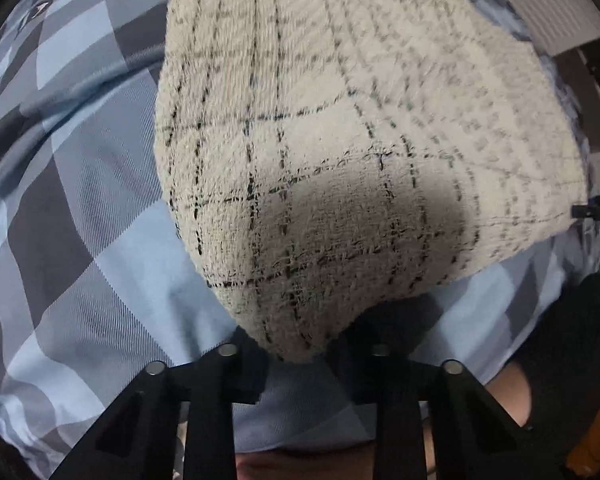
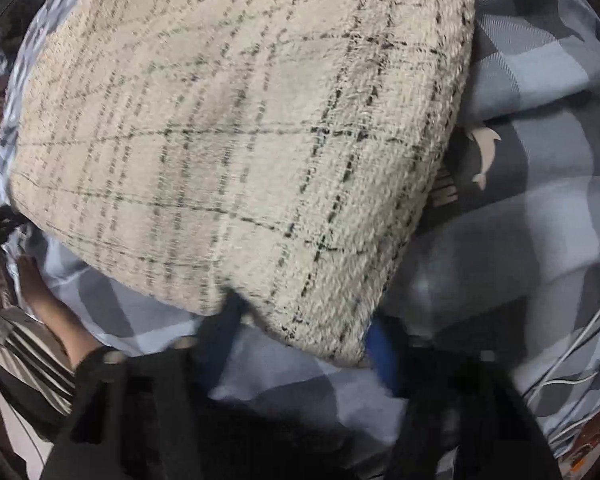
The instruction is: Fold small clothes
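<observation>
A cream tweed garment [image 1: 340,128] with thin black check lines fills both views; it also shows in the right wrist view [image 2: 240,140]. It lies over a blue and grey checked bedsheet [image 1: 80,200]. My left gripper [image 1: 300,344] has its black fingers either side of the garment's near corner, shut on it. My right gripper [image 2: 304,336] has the garment's near edge between its fingers, shut on the cloth. Both views are blurred by motion.
The checked bedsheet [image 2: 540,220] spreads around the garment. White cables [image 2: 572,360] lie at the right edge. A person's bare leg [image 2: 48,304] shows at the left, and skin and dark clothing [image 1: 512,392] at the lower right.
</observation>
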